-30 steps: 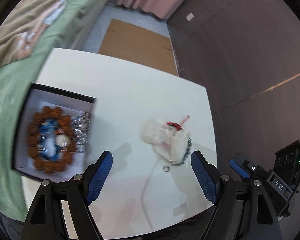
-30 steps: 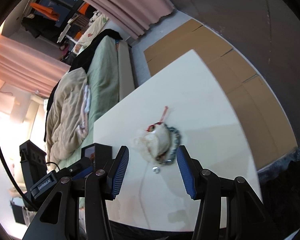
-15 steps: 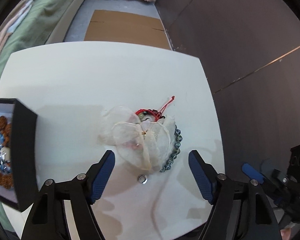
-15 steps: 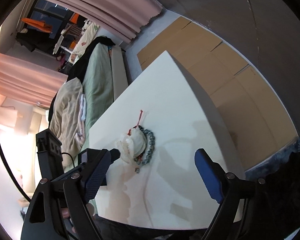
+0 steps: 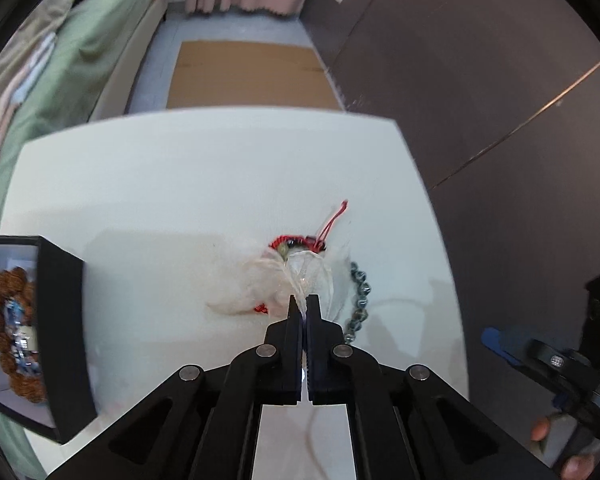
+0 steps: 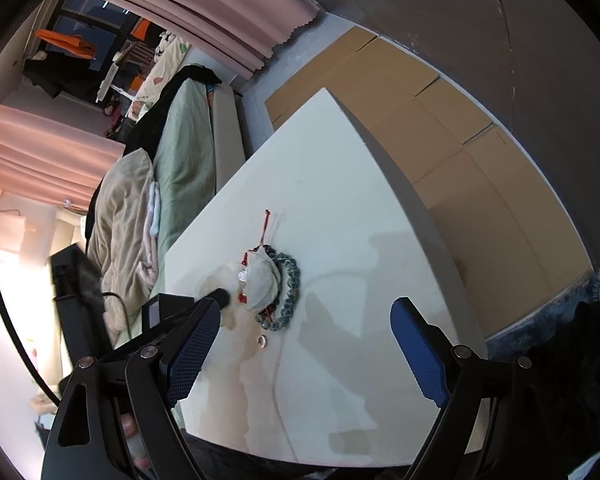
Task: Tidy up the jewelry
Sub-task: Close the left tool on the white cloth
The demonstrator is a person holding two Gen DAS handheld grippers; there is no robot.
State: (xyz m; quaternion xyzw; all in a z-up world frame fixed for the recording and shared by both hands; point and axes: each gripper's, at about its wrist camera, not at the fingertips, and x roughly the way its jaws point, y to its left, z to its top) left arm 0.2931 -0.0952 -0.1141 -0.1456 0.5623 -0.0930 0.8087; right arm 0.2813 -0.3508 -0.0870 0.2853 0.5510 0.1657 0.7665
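Jewelry sits mid-table as the left gripper [image 5: 303,312] pinches the sheer white pouch [image 5: 300,276] on the white table [image 5: 180,184], its jaws pressed together on the fabric. A grey bead bracelet [image 6: 290,292] and red cord bracelet [image 5: 296,242] lie touching the pouch. The right gripper [image 6: 306,354] hovers near the table's front edge, jaws spread wide. A black box [image 5: 60,320] holding brown beads [image 5: 12,328] stands at the table's left edge.

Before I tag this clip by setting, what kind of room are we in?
Most likely a bedroom at home: a bed with a green sheet and a rumpled beige blanket stands beside the white table, and pink curtains hang behind it.
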